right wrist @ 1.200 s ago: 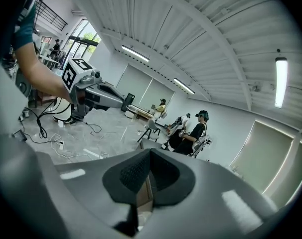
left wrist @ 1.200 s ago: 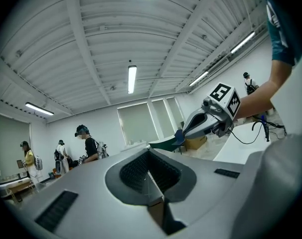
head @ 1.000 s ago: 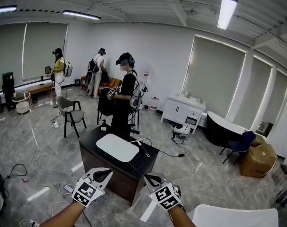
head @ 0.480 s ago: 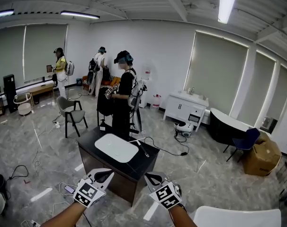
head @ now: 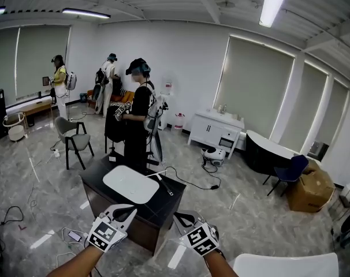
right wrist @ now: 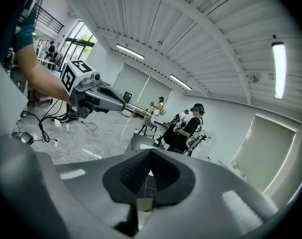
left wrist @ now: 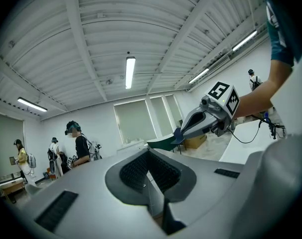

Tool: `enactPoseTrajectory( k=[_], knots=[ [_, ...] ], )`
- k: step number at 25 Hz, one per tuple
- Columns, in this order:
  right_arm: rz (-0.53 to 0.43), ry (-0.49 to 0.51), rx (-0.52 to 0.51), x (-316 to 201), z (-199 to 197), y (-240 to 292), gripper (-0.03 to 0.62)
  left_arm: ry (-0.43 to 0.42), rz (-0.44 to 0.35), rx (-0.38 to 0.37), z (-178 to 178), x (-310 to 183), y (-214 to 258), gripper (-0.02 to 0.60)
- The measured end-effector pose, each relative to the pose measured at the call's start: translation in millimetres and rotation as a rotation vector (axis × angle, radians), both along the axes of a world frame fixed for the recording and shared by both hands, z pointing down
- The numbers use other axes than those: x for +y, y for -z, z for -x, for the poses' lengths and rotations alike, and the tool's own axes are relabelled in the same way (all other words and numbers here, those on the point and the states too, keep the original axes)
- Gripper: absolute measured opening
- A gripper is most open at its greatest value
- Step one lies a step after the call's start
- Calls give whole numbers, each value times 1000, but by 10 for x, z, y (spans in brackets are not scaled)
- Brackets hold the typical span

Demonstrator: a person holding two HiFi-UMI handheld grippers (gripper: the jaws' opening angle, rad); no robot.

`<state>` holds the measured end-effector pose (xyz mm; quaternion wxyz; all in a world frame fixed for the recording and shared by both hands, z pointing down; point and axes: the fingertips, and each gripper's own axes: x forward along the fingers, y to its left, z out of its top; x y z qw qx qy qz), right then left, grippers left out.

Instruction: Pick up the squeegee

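Both jaws are pressed together with nothing between them, on the left gripper point(head: 125, 213) and the right gripper point(head: 184, 217) alike. The squeegee point(head: 166, 184) lies on the dark bench point(head: 163, 205) ahead, just beside the white board point(head: 130, 183). The right jaws should open before reaching, then close across its thin handle.

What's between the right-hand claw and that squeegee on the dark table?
In the head view, only bare dark table top lies between the right gripper and the squeegee; the white board sits further left.
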<state>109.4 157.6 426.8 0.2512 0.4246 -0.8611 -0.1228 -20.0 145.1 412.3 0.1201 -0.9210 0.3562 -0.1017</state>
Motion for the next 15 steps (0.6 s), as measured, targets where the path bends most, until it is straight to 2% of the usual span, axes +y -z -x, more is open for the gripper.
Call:
enactPoseTrajectory(
  k=[6,15],
  knots=[
    [12,-36,12,-634,182,-106,11,-34,13,5,180,-719,-141,5],
    [11,-98,22,-1462,315,-131,11,-83,16,29,349,-1621,-94,5]
  ],
)
